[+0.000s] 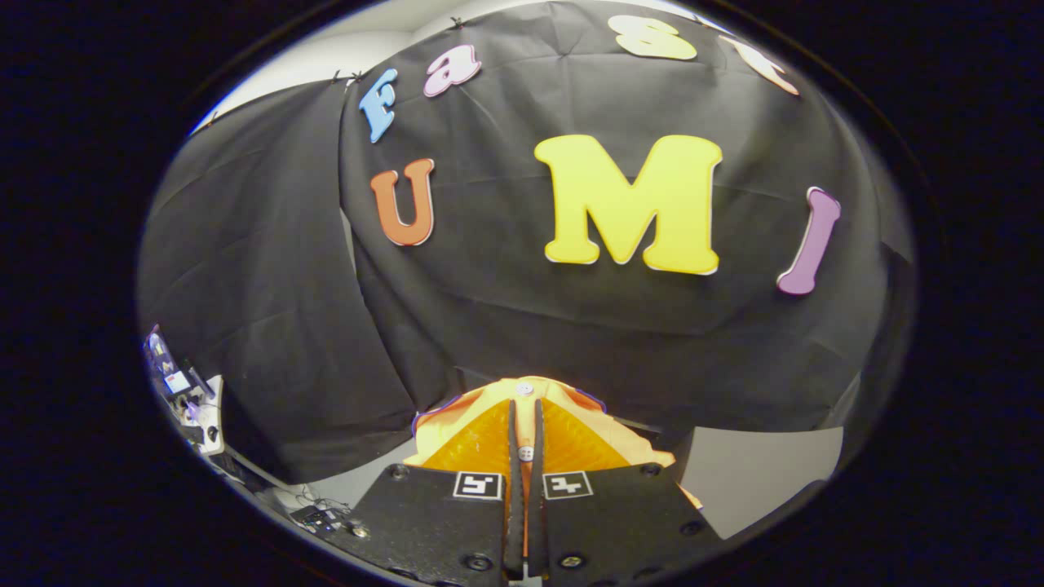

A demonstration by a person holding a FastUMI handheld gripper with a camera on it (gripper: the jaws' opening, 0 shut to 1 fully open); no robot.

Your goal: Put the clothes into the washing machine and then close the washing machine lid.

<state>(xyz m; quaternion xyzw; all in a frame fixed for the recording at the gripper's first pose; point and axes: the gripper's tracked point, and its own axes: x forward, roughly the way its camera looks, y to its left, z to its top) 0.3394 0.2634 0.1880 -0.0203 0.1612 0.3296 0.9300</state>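
Gripper [524, 424] at bottom centre is clenched on the orange garment [571, 444], pinched btwn both fingers w/ booth wall behind; thin fold could slip out before reaching the washer.

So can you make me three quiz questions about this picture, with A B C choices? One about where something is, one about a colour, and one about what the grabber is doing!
1. Where is the cloth?
A. Pinched between the fingers
B. Hanging on the wall
C. On the floor far away

2. What colour is the cloth?
A. Green
B. Orange and yellow
C. White

3. How is the gripper?
A. Wide open
B. Shut on the cloth
C. Holding a cup

Answers:
1 A: the cloth bunches around both fingers.
2 B: its folds show orange and yellow.
3 B: the gripper has both fingers pressed together on the cloth.
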